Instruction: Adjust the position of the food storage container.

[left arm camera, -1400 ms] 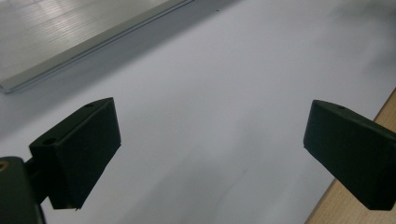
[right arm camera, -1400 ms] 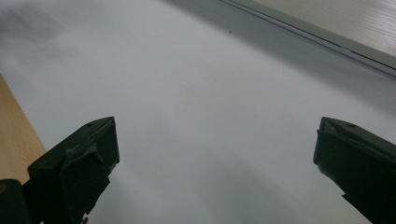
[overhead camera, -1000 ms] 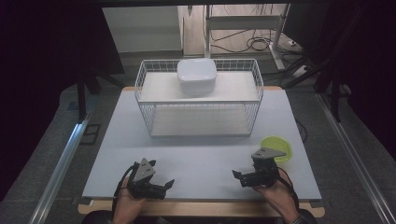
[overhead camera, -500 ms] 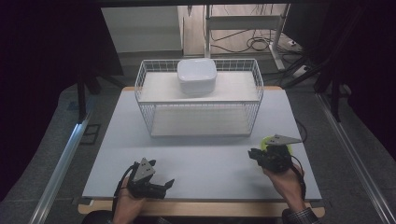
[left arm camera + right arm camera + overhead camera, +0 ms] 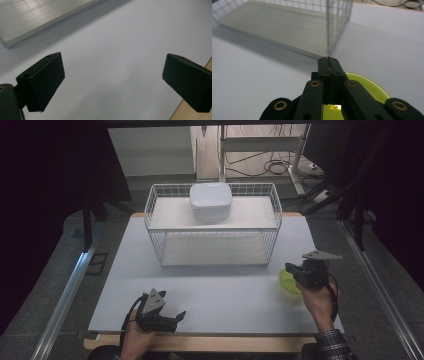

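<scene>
The white wire basket (image 5: 213, 227) stood mid-surface; right of its near corner, my right gripper (image 5: 295, 271) had just closed its jaws on the yellow-green bowl's (image 5: 288, 281) rim. I judged a level lift safest, my left gripper (image 5: 176, 316) waiting open-jawed.

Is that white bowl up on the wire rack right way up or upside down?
Upside down, it seems: the bowl on the rack shows a smooth closed top, no hollow.

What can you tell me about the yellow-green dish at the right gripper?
The yellow-green dish is small, round and shallow, glossy like plastic. It is at the table's right side, in front of the wire basket's right corner. The right gripper is shut on its rim; whether it is lifted is unclear.
</scene>
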The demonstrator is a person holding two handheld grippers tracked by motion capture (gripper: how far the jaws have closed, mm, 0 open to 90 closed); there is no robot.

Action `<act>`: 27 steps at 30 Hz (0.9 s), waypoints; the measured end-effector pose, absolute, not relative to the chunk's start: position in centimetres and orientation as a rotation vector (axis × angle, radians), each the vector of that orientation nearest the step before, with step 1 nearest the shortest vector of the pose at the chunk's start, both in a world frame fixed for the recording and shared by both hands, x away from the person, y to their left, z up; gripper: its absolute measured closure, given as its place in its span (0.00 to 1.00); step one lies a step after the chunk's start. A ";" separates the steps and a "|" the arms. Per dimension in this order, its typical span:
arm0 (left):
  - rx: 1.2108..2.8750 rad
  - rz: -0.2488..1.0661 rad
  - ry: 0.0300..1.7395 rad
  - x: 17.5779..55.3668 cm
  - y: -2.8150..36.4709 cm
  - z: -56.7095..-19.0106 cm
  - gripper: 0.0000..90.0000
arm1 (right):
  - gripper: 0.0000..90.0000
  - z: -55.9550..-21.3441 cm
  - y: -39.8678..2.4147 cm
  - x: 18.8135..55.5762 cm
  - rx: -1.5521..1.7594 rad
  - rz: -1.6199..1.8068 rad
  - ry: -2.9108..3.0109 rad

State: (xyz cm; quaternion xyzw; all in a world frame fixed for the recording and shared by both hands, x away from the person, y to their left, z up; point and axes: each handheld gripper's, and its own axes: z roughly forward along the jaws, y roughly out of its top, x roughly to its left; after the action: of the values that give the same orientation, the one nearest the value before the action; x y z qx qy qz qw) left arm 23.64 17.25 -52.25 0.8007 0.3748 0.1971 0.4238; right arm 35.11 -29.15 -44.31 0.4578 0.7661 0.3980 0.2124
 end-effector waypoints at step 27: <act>2.006 0.487 0.948 23.8 17.4 -52.4 0.05 | 0.99 -47.1 -36.3 35.0 1.509 0.929 1.969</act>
State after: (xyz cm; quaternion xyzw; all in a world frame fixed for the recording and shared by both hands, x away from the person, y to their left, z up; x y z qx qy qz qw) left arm 23.75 17.40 -52.38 0.8008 0.3784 0.1945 0.4216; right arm 34.95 -36.28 -47.07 0.5525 0.7209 0.3399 0.2437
